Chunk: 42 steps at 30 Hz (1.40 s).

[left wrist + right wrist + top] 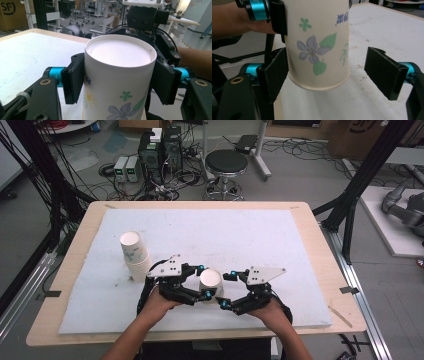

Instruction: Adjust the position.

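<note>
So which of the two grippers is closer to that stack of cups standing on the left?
The left gripper. It is just right of the stack of cups, gripping the upside-down flowered cup. The right gripper sits beyond that cup, jaws open around it.

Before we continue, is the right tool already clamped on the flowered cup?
No; the right tool straddles the cup, one pad clearly apart from it.

Each of the 2 grippers, left gripper (205, 281) and right gripper (223, 290), is black with cyan cylinders by flat textured pads, brass-ringed screws, and a grey perforated 3-cornered plate.
</note>
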### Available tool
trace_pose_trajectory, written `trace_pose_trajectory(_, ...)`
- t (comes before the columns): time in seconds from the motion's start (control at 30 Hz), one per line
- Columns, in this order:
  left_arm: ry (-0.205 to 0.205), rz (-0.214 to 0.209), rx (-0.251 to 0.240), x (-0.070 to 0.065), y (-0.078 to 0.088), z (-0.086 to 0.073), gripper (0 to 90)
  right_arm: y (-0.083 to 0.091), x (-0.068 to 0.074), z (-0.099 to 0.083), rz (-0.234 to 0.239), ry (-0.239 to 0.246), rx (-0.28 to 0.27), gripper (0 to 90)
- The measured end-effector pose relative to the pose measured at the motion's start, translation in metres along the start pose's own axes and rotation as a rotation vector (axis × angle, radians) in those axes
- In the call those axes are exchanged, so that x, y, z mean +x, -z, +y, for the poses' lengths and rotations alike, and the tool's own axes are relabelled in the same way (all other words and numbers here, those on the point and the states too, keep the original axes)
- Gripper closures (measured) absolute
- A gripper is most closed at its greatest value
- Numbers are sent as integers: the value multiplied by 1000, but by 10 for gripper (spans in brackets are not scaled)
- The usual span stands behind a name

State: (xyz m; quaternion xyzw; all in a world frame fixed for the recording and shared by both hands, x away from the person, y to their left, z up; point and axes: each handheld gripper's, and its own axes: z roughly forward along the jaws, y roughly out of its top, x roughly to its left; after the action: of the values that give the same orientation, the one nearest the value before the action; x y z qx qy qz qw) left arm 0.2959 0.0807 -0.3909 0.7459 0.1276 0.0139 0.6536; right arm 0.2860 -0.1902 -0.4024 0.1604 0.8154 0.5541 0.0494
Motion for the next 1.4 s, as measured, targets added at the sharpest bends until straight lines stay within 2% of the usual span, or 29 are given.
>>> trace_pose_trajectory(0.4,1,-6,-11,-3,-7,-2,335,-7,1,-2,36,-17,11,205)
trace_pose_trajectory(0.47,0,-5,-15,-3,-8,-2,337,-8,0,-3,55,-18,10,258)
trace_pose_trajectory(0.6,-1,-5,-17,-3,-8,-2,339,-9,0,-3,63,-29,8,265)
trace_pose_trajectory(0.8,-18,8,-4,-4,-9,-3,341,-9,1,-3,49,-10,22,310)
trace_pose_trajectory(0.9,-38,23,5,-5,-10,-4,334,-9,1,-3,54,-6,30,332)
trace_pose_trajectory(1.03,-43,33,1,-5,-11,-4,326,-9,1,-3,55,-4,34,341)
trace_pose_trajectory(1.13,-33,57,-2,-4,-9,-4,294,-7,1,-3,51,-5,33,344)
trace_pose_trajectory(1.23,-23,62,0,-3,-7,-3,233,-7,0,-3,45,3,31,345)
trace_pose_trajectory(1.4,-17,66,4,-2,-2,-2,205,-7,0,-4,48,4,33,350)
